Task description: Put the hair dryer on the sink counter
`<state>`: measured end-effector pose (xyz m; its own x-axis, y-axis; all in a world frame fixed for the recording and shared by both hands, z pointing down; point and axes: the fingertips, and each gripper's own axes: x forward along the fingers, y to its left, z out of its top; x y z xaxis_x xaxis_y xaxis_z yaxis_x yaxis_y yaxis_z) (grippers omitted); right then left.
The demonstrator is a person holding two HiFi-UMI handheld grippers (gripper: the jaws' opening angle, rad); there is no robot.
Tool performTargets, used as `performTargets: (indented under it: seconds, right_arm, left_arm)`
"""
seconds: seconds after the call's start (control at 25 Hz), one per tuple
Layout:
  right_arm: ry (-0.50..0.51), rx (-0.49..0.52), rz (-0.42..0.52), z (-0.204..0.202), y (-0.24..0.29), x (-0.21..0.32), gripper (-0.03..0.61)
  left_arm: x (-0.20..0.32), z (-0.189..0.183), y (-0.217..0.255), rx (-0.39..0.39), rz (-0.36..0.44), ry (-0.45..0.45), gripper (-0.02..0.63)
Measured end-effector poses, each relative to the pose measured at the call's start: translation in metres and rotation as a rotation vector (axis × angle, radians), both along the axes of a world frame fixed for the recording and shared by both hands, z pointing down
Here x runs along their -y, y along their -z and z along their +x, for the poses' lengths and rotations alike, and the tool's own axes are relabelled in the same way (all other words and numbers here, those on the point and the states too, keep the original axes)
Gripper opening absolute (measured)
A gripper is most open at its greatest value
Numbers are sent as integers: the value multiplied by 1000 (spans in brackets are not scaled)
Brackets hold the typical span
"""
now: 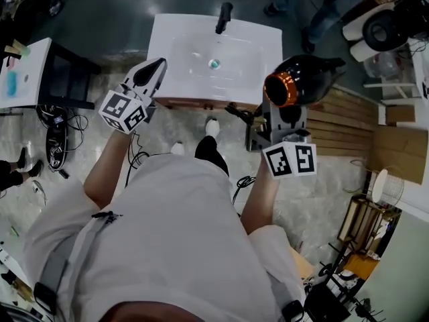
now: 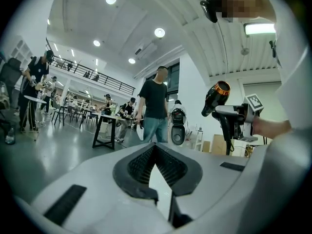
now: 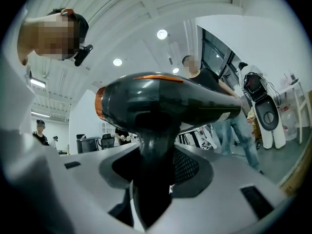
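Head view: right gripper is clamped on the handle of a glossy black hair dryer with an orange ring at its rear. The dryer is in the air just off the right front corner of the white ceramic sink counter, not on it. The orange end faces left and the nozzle right. Left gripper hangs over the counter's left front corner, jaws pinched together and empty. A black faucet sits at the back edge.

Left gripper view: jaws meet at the tips with nothing between them (only a sliver of light lower down). The hair dryer shows off to the right. A person in a black T-shirt stands beyond.

Right gripper view: the handle stands upright between the jaws, both pads pressed on it, and the barrel lies crosswise above.
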<state>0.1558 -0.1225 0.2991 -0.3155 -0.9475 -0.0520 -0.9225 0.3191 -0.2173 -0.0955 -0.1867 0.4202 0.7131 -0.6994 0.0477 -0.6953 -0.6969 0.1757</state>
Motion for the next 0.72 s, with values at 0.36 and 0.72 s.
performTargets:
  seconds: [0.36, 0.72]
  right_arm:
    - [70, 17, -9, 27, -4, 58, 184]
    - [144, 33, -37, 50, -27, 101, 184]
  left_arm:
    - [39, 51, 4, -3, -2, 12, 0]
    - [64, 94, 2, 10, -18, 33, 0]
